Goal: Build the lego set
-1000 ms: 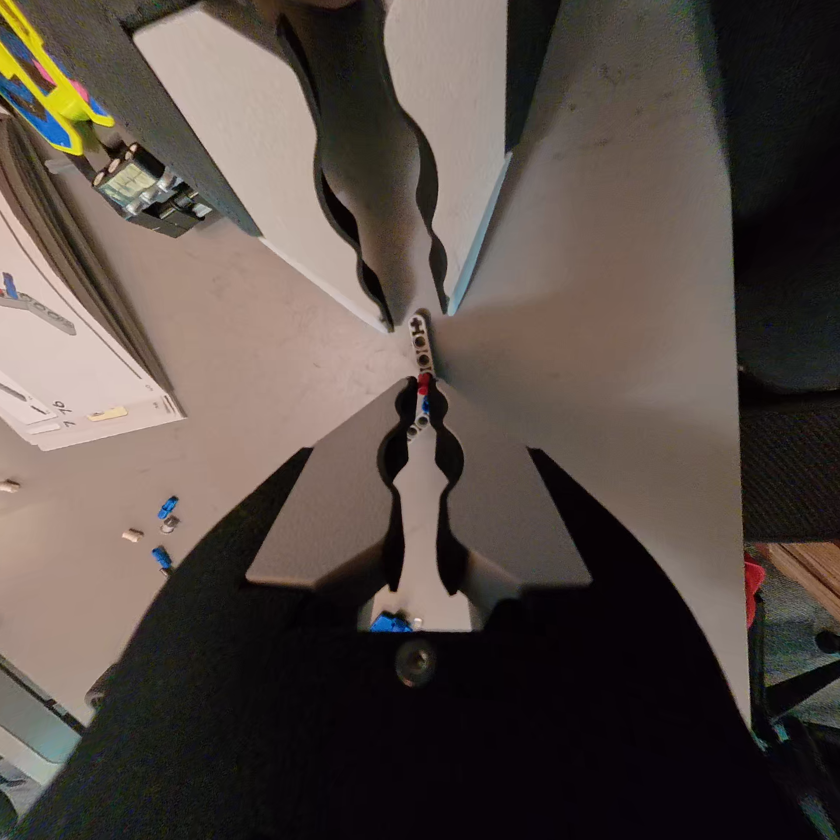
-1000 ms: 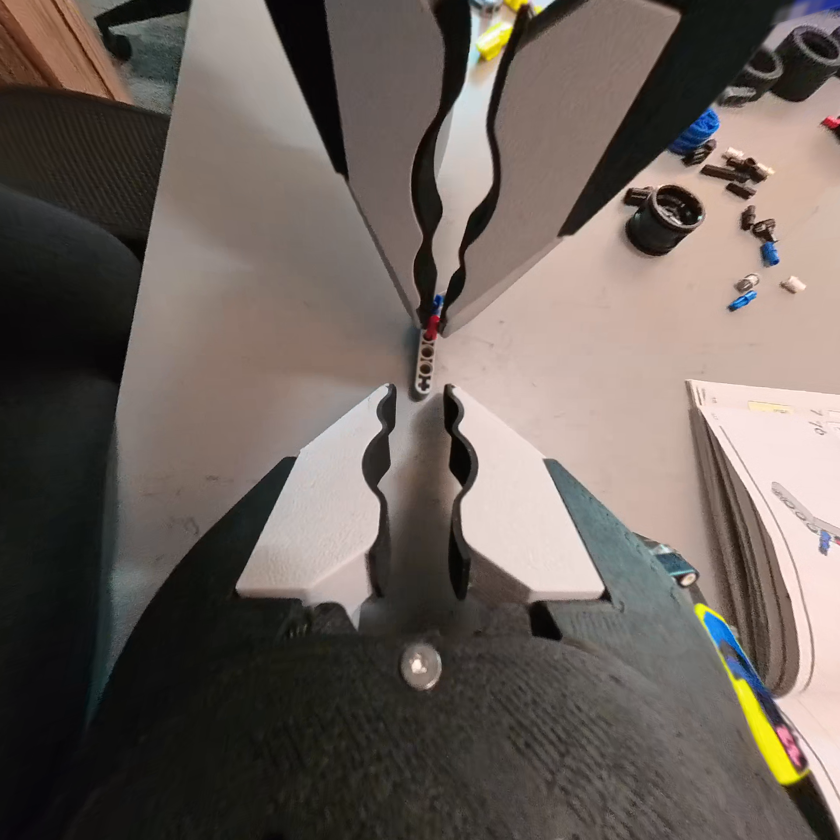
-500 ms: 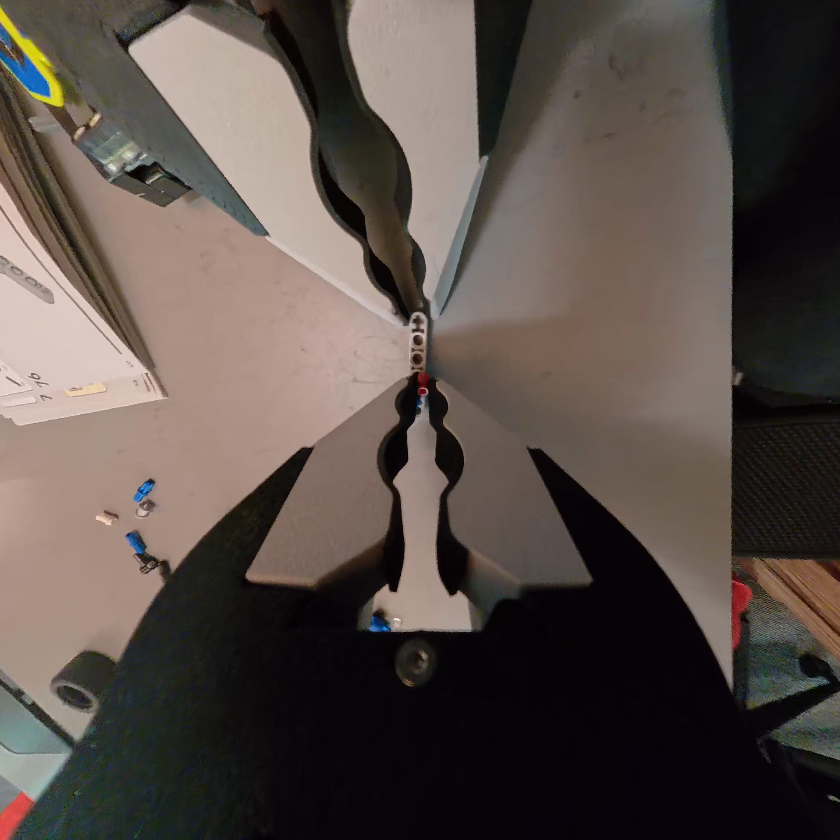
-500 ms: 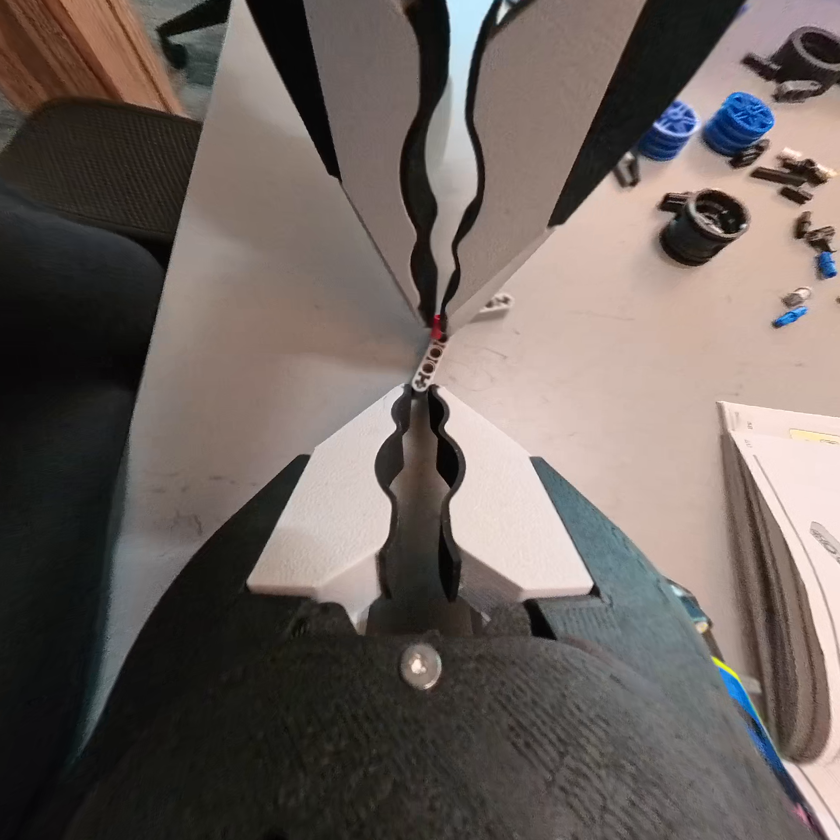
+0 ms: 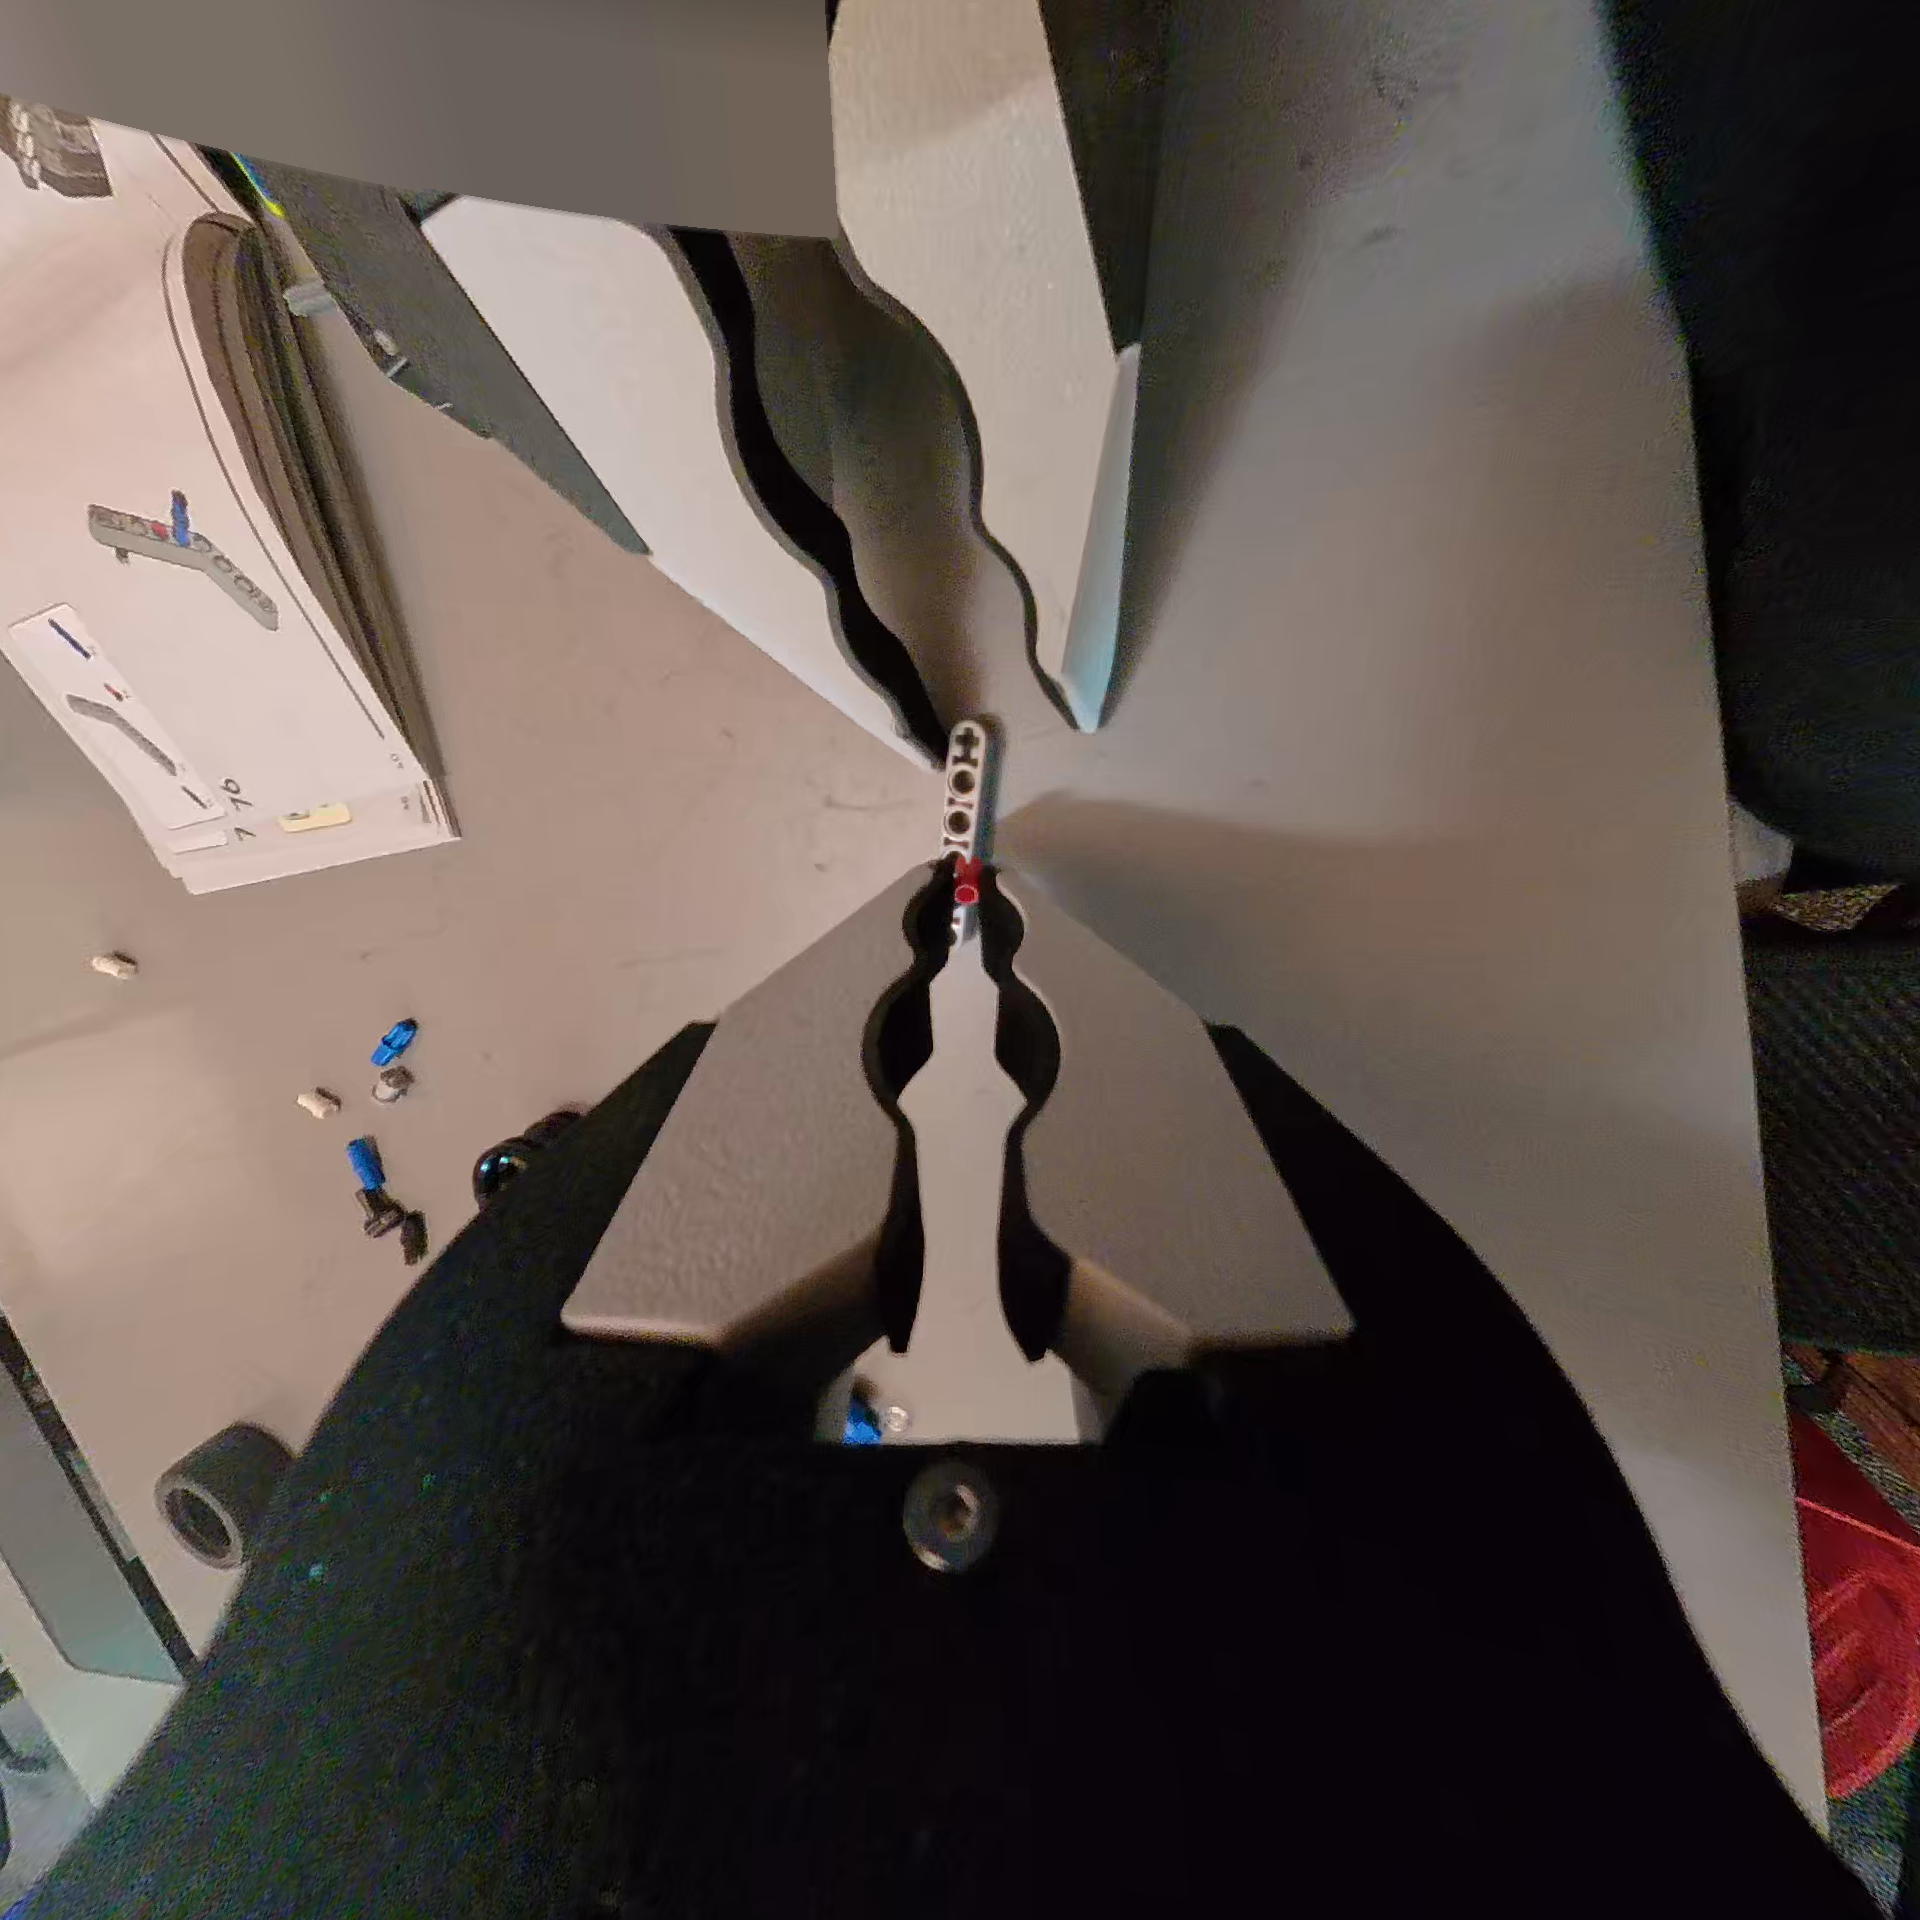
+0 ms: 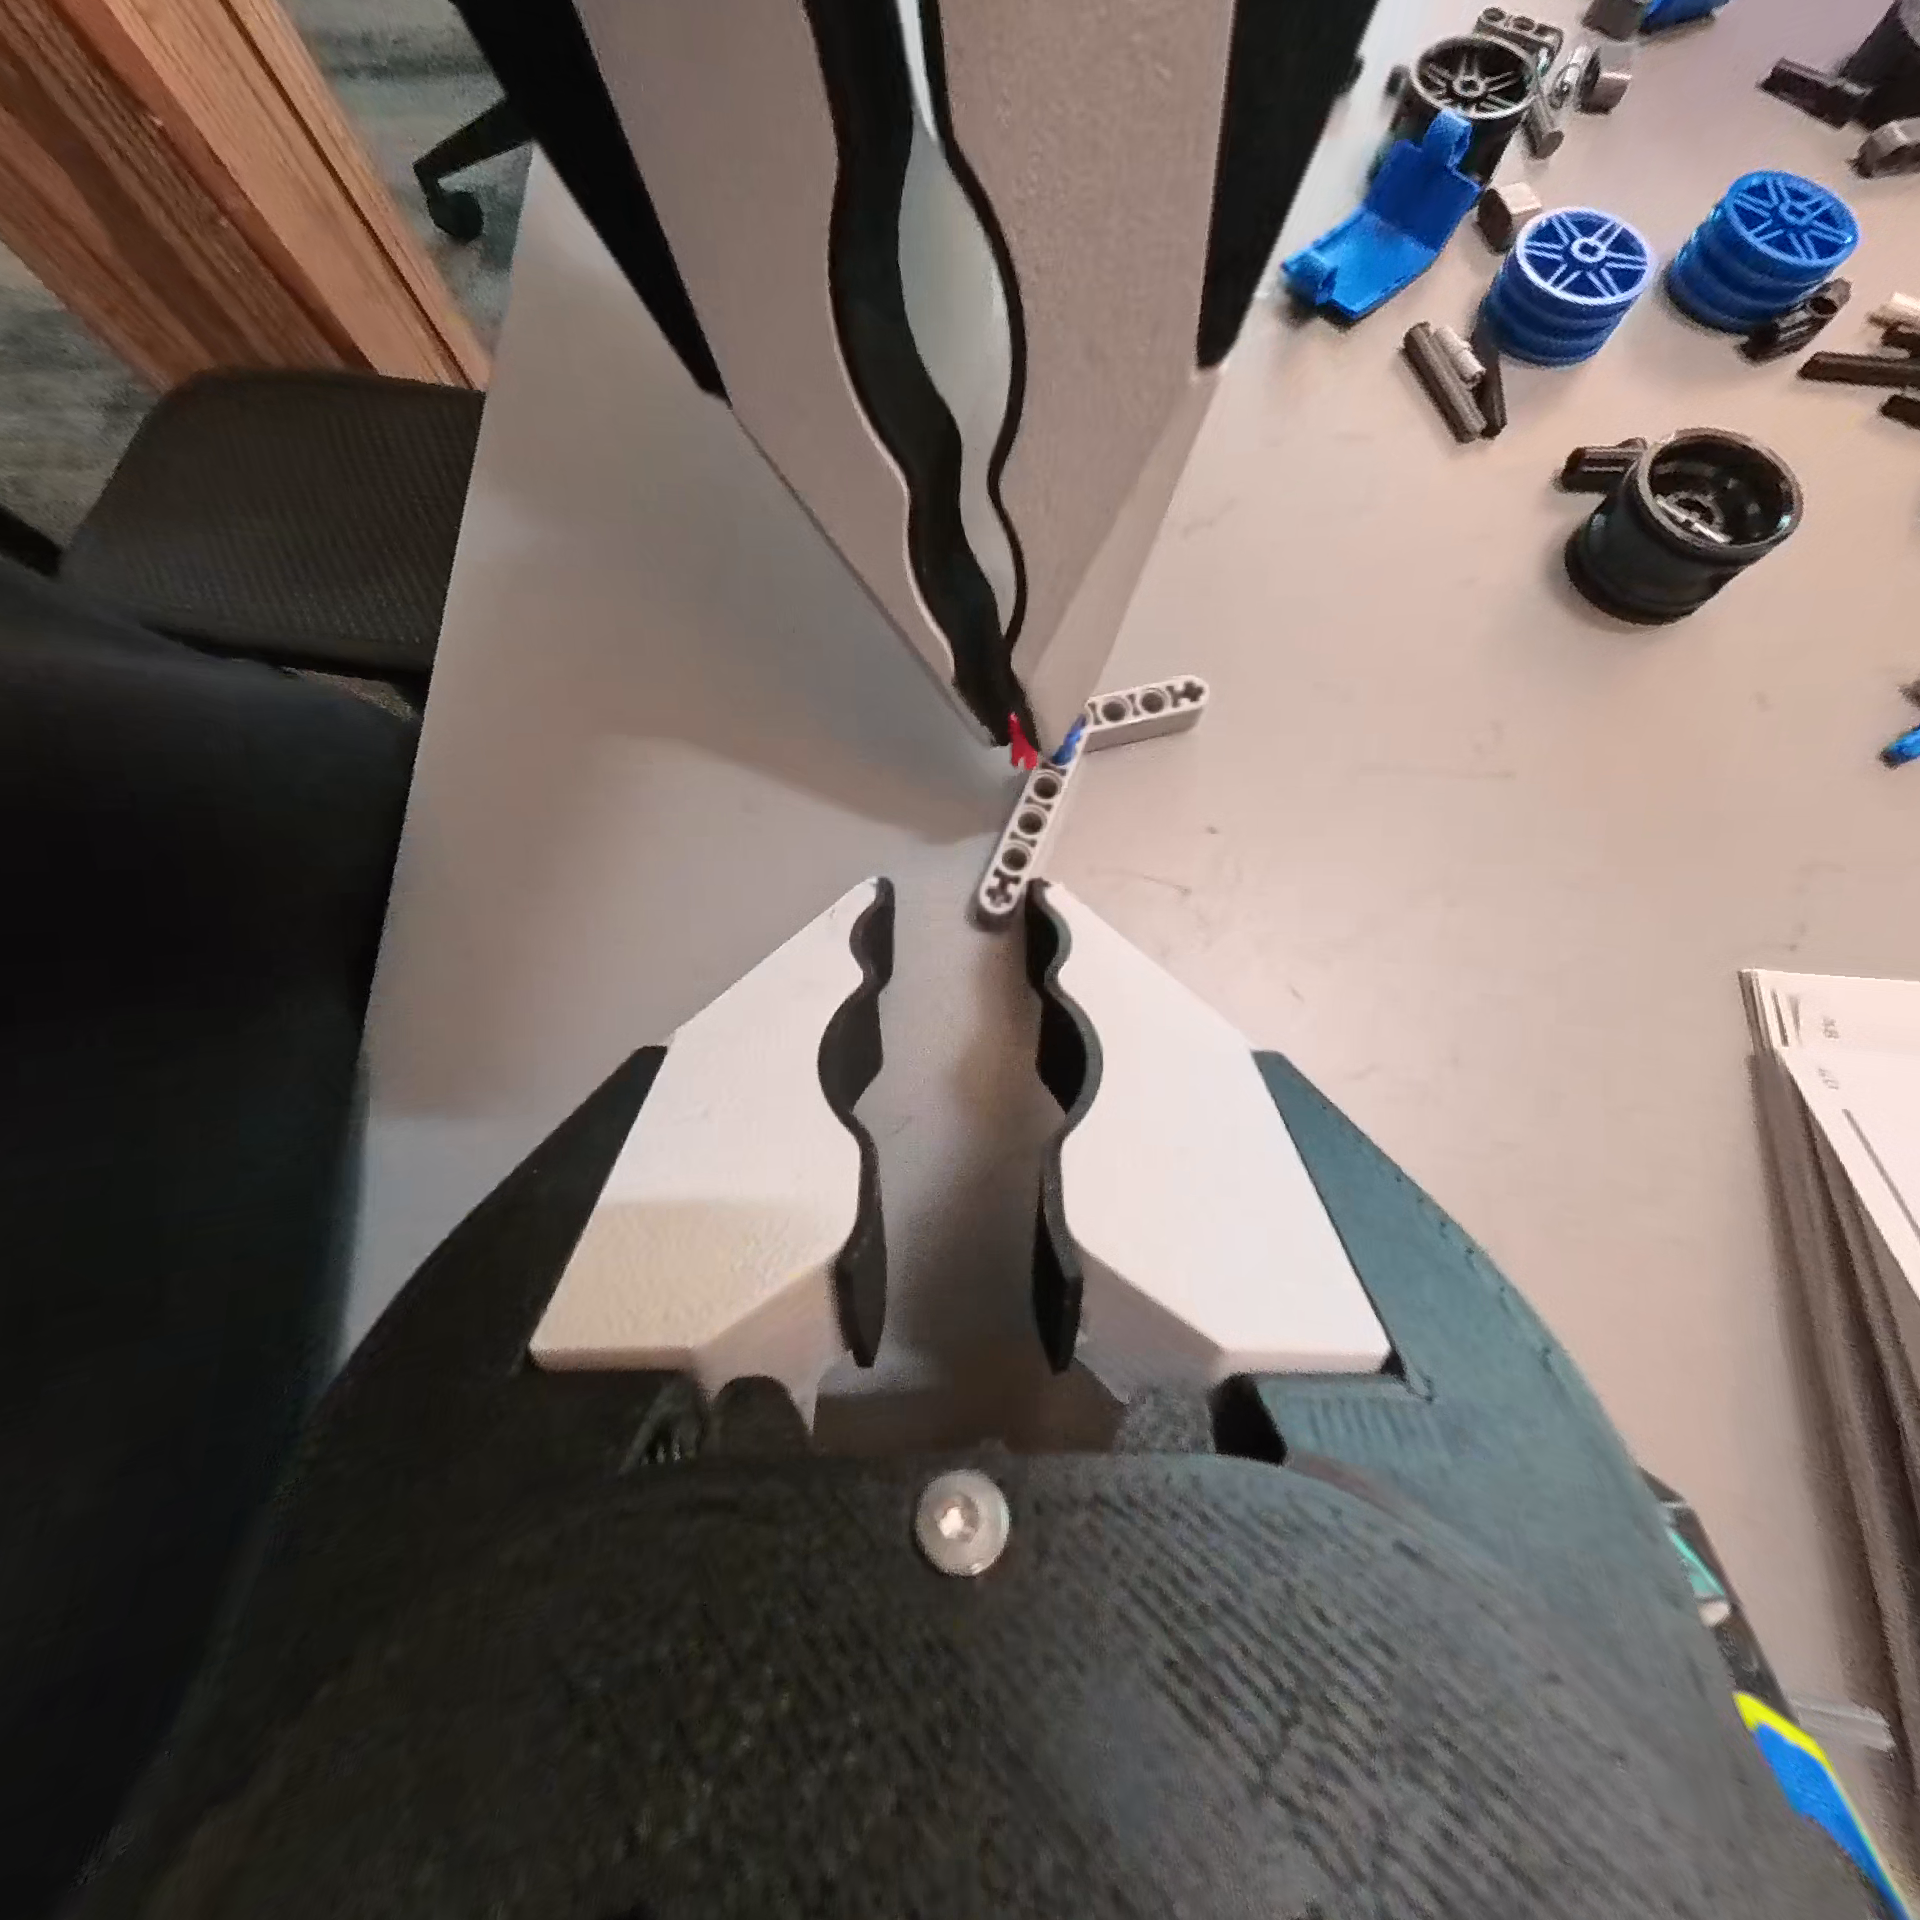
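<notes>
- Bent grey beam (image 6: 1039,810) held above the table (image 6: 1351,935), near its edge, red pin (image 5: 967,891) at the bend.
- Left gripper (image 5: 964,899) pinched tight on the beam's bend.
- Right gripper (image 6: 961,899) parted, empty, one pad beside the beam's free end.
- Worth keeping that pinch steady, beam level.
- Blue wheels (image 6: 1579,281) well apart.

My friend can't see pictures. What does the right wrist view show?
An open right gripper points at a grey bent beam with holes, whose near end lies by the gripper's right fingertip. The left gripper, opposite, is shut on the beam's bend by a red pin. Blue wheels sit behind on the table.
</notes>
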`<state>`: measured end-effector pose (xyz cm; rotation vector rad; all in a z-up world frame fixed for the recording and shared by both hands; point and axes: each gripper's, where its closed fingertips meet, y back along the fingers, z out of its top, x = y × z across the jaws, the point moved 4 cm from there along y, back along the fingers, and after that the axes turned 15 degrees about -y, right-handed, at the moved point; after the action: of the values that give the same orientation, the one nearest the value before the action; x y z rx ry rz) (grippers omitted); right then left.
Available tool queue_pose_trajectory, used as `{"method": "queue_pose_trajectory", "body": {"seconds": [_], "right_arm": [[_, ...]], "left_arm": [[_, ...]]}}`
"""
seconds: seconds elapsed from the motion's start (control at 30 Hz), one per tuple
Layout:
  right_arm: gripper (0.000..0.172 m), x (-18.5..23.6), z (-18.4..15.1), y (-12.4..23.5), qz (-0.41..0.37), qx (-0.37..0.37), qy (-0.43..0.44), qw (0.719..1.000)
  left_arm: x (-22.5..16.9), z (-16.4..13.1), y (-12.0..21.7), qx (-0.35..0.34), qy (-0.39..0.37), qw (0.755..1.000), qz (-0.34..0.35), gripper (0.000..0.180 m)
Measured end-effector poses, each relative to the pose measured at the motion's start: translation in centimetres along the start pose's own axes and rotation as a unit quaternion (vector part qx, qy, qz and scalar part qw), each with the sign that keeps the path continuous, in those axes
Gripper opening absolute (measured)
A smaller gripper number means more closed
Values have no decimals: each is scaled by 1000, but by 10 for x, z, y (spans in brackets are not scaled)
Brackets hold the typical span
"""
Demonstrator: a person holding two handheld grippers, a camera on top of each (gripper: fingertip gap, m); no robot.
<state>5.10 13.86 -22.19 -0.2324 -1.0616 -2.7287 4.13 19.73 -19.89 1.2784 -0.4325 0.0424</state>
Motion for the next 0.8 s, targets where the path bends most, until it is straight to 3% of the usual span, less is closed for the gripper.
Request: {"method": "queue_pose_trajectory", "body": {"seconds": [0.23, 0.4, 0.8], "right_arm": [[34, 0, 5, -5, -75, -21, 20, 997], [9, 3, 8, -11, -71, -15, 30, 997], [7, -2, 9, -12, -72, -15, 16, 997]], "left_arm": [[4, -4, 0, -10, -25, 1000, -10, 1], [2, -10, -6, 7, -63, 997, -35, 1], [3, -9, -7, 85, -156, 981, -75, 1]]}}
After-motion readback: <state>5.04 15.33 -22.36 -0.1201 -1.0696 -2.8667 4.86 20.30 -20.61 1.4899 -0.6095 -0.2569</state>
